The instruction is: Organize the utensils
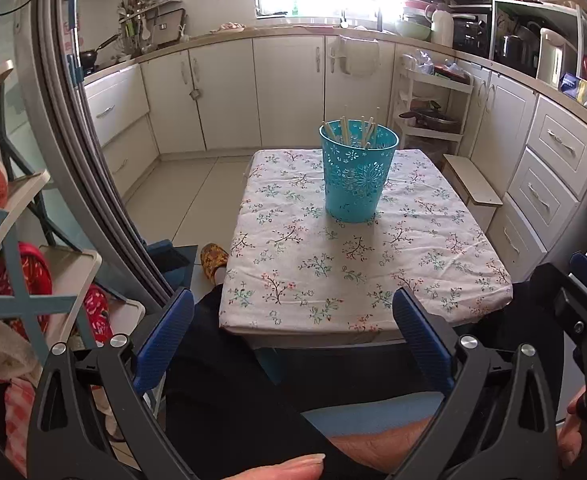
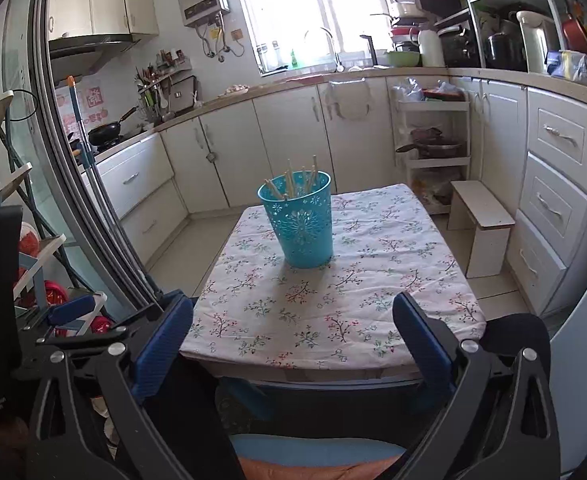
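A teal perforated cup [image 1: 354,172] stands upright on a small table with a floral cloth [image 1: 293,264]. Several wooden chopsticks [image 1: 345,128] stand inside it. The cup also shows in the right wrist view [image 2: 299,222], with the chopsticks [image 2: 291,184] leaning in it. My left gripper [image 1: 293,344] is open and empty, held back over the person's lap before the table's near edge. My right gripper [image 2: 293,348] is open and empty, also short of the near edge. The right gripper's body shows at the right of the left wrist view [image 1: 585,304].
White kitchen cabinets [image 1: 285,92] line the back and right. A white step stool [image 2: 481,224] and a shelf cart [image 2: 433,136] stand to the right of the table. A rack with cloths [image 1: 21,280] is at the left. A slippered foot [image 1: 213,260] rests by the table's left side.
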`<state>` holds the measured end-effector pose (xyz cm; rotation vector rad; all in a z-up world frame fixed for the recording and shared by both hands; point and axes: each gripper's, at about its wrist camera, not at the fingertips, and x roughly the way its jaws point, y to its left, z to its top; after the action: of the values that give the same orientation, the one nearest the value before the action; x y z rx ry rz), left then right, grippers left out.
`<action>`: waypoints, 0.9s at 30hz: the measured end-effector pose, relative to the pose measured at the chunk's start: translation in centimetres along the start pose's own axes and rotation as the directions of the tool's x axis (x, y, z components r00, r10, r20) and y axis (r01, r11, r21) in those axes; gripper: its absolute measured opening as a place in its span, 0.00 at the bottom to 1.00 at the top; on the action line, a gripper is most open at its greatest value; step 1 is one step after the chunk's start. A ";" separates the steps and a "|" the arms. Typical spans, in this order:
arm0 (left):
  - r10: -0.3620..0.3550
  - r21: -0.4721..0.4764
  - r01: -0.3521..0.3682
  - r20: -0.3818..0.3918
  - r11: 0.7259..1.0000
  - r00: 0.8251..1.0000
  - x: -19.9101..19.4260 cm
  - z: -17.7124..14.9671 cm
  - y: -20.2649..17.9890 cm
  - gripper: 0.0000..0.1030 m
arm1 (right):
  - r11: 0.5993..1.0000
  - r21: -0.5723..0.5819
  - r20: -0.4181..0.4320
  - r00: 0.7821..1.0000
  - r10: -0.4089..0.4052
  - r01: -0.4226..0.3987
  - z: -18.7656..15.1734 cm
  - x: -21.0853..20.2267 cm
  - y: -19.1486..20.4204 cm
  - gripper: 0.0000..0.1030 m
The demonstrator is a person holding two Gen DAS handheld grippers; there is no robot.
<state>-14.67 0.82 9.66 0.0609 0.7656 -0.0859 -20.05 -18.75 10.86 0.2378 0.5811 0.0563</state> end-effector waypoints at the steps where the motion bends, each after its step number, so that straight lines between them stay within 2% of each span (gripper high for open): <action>1: -0.004 -0.002 0.004 0.000 1.000 1.000 -0.2 0.0 0.0 0.93 | 1.000 -0.009 0.009 1.000 -0.003 0.003 -0.1 -0.3 0.3 0.93; 9: 0.029 -0.005 -0.029 0.061 1.000 0.998 -2.1 -0.2 0.2 0.93 | 0.997 -0.075 0.105 0.995 0.006 0.002 -0.5 -2.6 1.7 0.93; 16: 0.040 -0.048 -0.037 0.079 0.998 0.996 -2.8 -0.3 1.1 0.93 | 0.999 -0.050 0.087 0.996 0.010 -0.005 -0.7 -2.3 1.3 0.93; 27: 0.051 -0.027 -0.048 0.098 0.998 0.994 -3.5 -0.5 0.4 0.93 | 0.999 -0.050 0.093 0.995 0.023 -0.018 -0.9 -3.0 1.4 0.93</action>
<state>-17.46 1.45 11.74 0.0516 0.6663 -0.0321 -22.99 -17.57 12.05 0.1977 0.4837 0.0785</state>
